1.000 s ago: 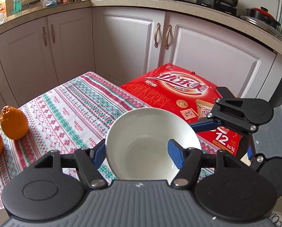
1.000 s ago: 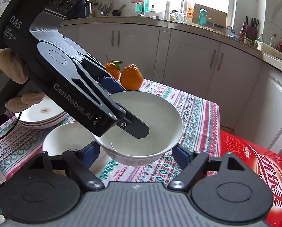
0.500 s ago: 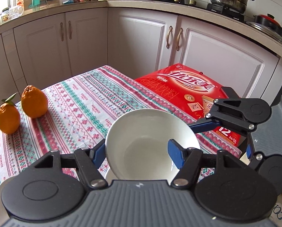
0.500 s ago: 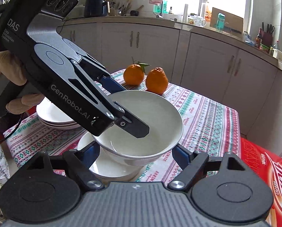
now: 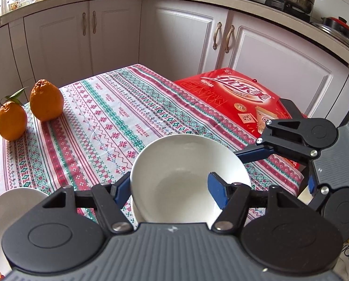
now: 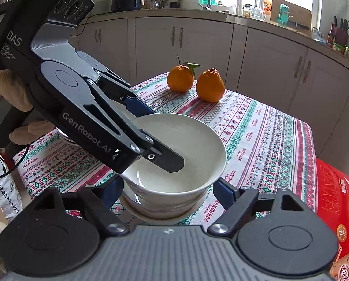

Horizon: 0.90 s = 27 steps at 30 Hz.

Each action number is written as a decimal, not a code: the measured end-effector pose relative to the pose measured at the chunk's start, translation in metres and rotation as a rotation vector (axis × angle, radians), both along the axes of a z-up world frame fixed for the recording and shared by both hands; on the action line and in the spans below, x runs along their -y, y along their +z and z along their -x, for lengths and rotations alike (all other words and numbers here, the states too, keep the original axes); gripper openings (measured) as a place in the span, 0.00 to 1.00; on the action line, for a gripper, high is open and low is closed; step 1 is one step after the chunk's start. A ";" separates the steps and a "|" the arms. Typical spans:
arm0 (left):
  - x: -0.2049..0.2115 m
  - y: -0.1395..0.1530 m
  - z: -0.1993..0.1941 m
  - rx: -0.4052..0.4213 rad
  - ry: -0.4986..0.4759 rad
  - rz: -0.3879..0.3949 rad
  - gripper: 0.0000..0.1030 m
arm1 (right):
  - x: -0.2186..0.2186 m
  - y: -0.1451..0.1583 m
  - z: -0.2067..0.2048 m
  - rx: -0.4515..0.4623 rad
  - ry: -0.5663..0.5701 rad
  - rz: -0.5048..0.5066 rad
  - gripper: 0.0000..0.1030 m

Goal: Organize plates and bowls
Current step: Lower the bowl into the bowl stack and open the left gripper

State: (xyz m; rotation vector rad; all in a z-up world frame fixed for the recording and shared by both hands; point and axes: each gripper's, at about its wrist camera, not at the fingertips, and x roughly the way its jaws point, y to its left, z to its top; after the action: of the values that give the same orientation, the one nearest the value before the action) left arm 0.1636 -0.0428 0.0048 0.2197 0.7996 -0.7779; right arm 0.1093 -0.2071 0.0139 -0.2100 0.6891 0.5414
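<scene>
Two grippers are working one white bowl here, over a table with a patterned cloth (image 5: 118, 117). Biggest thing off the table is the red box (image 5: 240, 98) sitting just past the table edge, in front of the white cabinets (image 5: 179, 37).

On the cloth, far corner, two oranges (image 6: 195, 83) stand side by side, one with a leaf still on it. A stack of white plates (image 5: 3, 210) pokes in at the bottom left of the left wrist view, mostly cut off by the gripper body.

Now the bowl (image 6: 174, 157): it's nested in a second white bowl (image 6: 165, 207) that sits on the cloth near the table's front edge. From the right wrist view it looks seated inside the lower one, slightly tilted.

Left gripper (image 5: 172, 187) is pinching the bowl's rim, one blue pad outside the wall and the other finger down inside the bowl. You can see that clearly from the right camera, with a gloved hand (image 6: 1, 93) on the handle.

Right gripper (image 6: 167, 192) is spread, its blue pads either side of the two bowls down low. Can't tell if they actually touch the lower bowl.
</scene>
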 end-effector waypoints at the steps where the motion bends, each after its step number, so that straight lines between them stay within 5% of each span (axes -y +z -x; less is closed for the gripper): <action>1: 0.000 -0.001 0.000 -0.003 0.002 0.000 0.65 | -0.001 -0.001 0.000 -0.002 0.002 0.000 0.84; 12: -0.002 -0.009 0.000 -0.019 0.008 0.002 0.66 | 0.002 -0.009 -0.005 -0.033 0.008 -0.029 0.84; 15: -0.004 -0.010 0.000 -0.022 0.011 0.004 0.69 | 0.002 -0.009 -0.006 -0.038 0.009 -0.034 0.85; 19: -0.009 -0.007 0.004 0.002 0.016 0.009 0.81 | 0.004 -0.005 -0.001 -0.002 0.016 -0.037 0.98; 27: -0.026 0.010 0.026 0.073 0.000 0.028 0.89 | 0.007 -0.009 0.003 -0.008 0.040 -0.003 1.00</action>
State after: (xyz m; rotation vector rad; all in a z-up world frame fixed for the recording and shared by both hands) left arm 0.1381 -0.0169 0.0143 0.2217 0.7189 -0.7769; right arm 0.1061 -0.2142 0.0051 -0.2192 0.6932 0.5821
